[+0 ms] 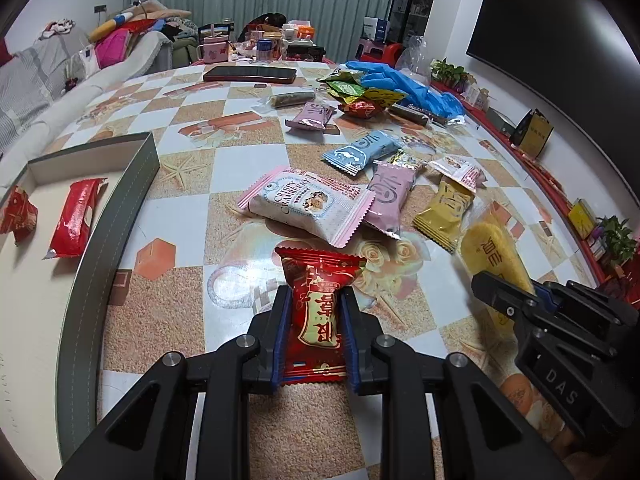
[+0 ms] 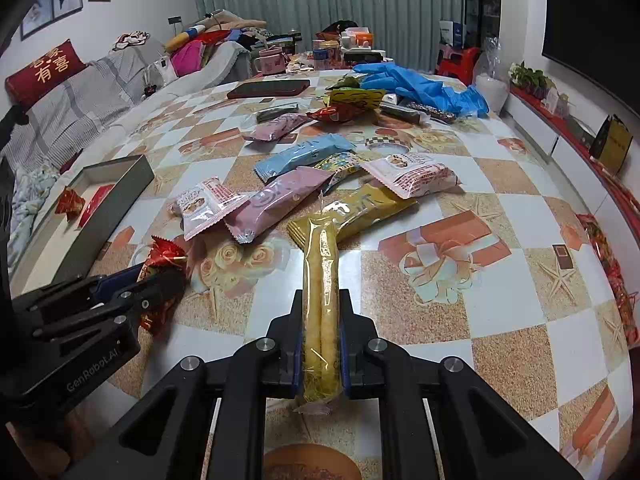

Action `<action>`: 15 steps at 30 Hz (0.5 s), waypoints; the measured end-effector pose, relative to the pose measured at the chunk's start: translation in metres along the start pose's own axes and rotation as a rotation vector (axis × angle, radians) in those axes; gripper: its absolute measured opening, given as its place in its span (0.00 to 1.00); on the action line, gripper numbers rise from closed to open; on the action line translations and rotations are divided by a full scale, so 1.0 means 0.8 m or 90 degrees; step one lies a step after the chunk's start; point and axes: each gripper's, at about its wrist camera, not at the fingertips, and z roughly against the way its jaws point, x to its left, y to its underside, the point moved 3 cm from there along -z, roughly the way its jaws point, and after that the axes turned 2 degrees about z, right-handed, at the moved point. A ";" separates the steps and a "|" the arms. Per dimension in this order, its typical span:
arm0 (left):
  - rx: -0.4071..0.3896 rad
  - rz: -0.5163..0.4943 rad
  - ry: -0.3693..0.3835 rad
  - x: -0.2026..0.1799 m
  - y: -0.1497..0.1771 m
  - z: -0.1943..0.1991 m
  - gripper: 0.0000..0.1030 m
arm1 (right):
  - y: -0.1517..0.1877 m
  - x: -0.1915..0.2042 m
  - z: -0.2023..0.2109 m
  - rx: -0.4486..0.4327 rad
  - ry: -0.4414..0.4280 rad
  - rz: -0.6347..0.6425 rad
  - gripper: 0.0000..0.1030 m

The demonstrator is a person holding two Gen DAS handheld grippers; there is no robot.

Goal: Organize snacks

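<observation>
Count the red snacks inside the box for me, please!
2. One red snack lies in the middle of the box, and a crumpled one sits beside it toward the picture's left edge. More may hide outside the view.

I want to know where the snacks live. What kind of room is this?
Probably a home living room. A grey striped sofa piled with clothes runs along one side, a big black wall screen hangs opposite, and the checked-cloth table between them holds snacks.
</observation>
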 end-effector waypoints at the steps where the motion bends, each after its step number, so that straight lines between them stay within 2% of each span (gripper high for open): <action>1: 0.000 -0.003 -0.003 -0.002 0.001 0.000 0.25 | 0.001 0.002 -0.001 -0.001 0.002 0.004 0.14; 8: -0.001 -0.007 -0.008 -0.003 0.001 0.000 0.25 | 0.004 0.009 -0.006 0.005 0.001 0.019 0.14; 10: -0.001 -0.009 -0.010 -0.003 0.002 0.000 0.25 | 0.005 0.011 -0.010 0.020 -0.013 0.022 0.14; 15: -0.001 -0.008 -0.008 -0.004 0.002 0.000 0.25 | 0.006 0.016 -0.002 0.003 -0.057 0.035 0.14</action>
